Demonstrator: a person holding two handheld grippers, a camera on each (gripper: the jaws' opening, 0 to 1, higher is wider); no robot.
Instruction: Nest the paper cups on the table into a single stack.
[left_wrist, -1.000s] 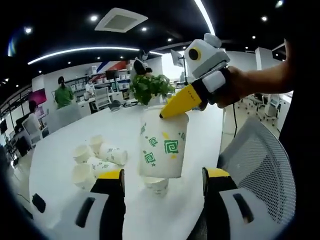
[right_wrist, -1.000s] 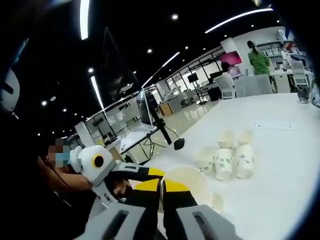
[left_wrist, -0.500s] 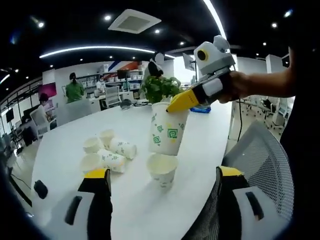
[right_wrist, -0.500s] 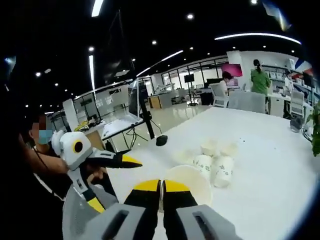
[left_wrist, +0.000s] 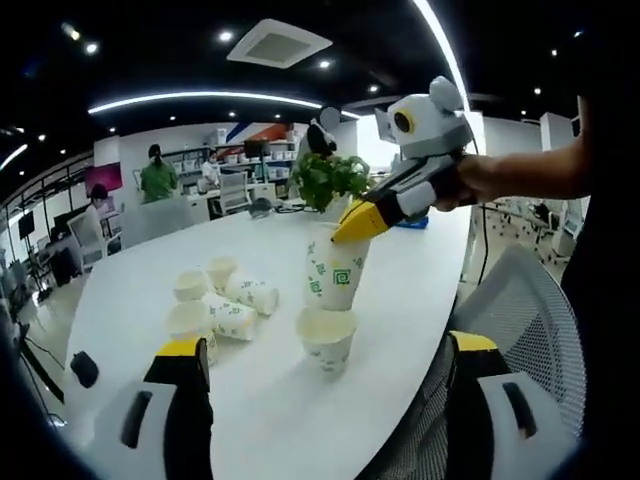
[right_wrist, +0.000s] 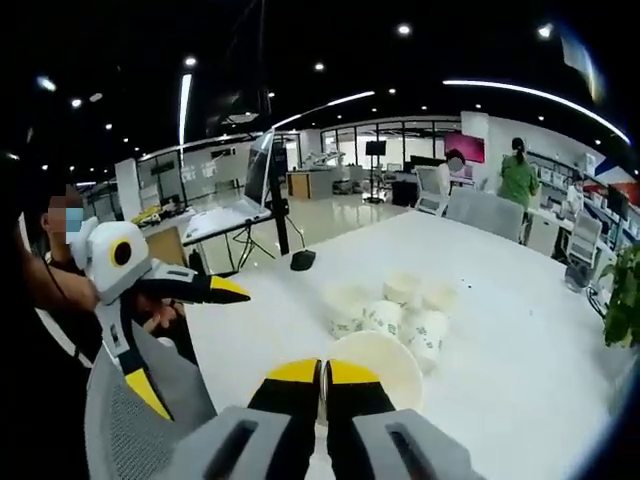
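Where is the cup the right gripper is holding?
In the left gripper view, the held cup hangs from the right gripper, just above an upright cup on the table.

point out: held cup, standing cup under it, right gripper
held paper cup (left_wrist: 335, 275), left gripper view, printed side wall
standing paper cup (left_wrist: 326, 338), left gripper view, outer wall below the rim
right gripper (left_wrist: 350, 226), left gripper view, yellow jaw tips on the held cup's rim

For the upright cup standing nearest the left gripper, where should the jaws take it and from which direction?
Take the upright cup across its side wall just below the rim, coming in level from the left gripper side. It stands mouth up, apart from the cup pile, and the right gripper holds the lifted cup above, blocking a top approach.
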